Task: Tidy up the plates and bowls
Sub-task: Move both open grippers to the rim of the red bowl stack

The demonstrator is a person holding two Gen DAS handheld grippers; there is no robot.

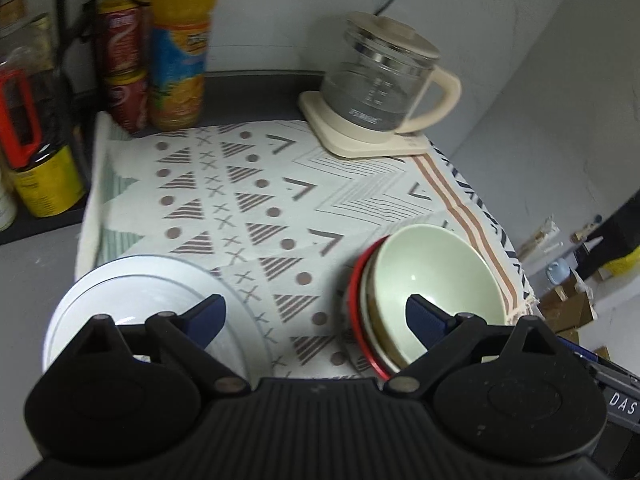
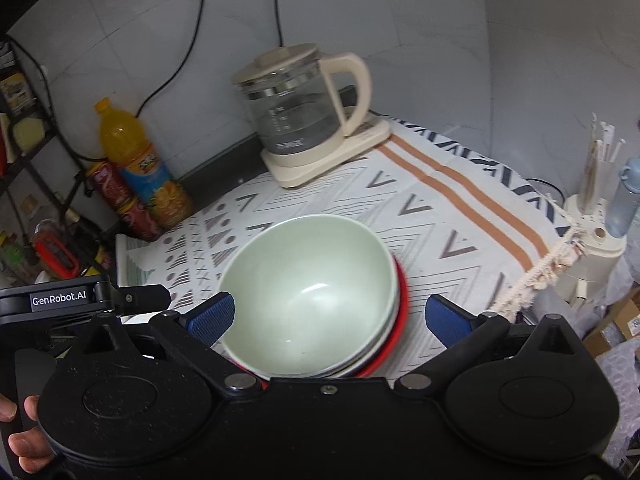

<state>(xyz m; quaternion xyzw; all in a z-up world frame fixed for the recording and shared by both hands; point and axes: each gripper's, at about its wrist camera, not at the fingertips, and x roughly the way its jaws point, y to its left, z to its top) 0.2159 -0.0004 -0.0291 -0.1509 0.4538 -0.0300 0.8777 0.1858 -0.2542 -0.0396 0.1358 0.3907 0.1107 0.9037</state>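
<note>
A stack of bowls stands on the patterned cloth, with a pale green bowl on top and a red bowl at the bottom. A white plate lies to its left. My left gripper hangs open above the cloth between plate and stack, holding nothing. In the right wrist view the green bowl sits between the wide-open fingers of my right gripper. Its right pad stands clear of the red rim, and its left pad is close to the bowl's edge.
A glass kettle on a cream base stands at the back of the cloth. An orange juice bottle and red cans are at the back left. The cloth's fringed edge drops off at the right, beside a cream utensil holder.
</note>
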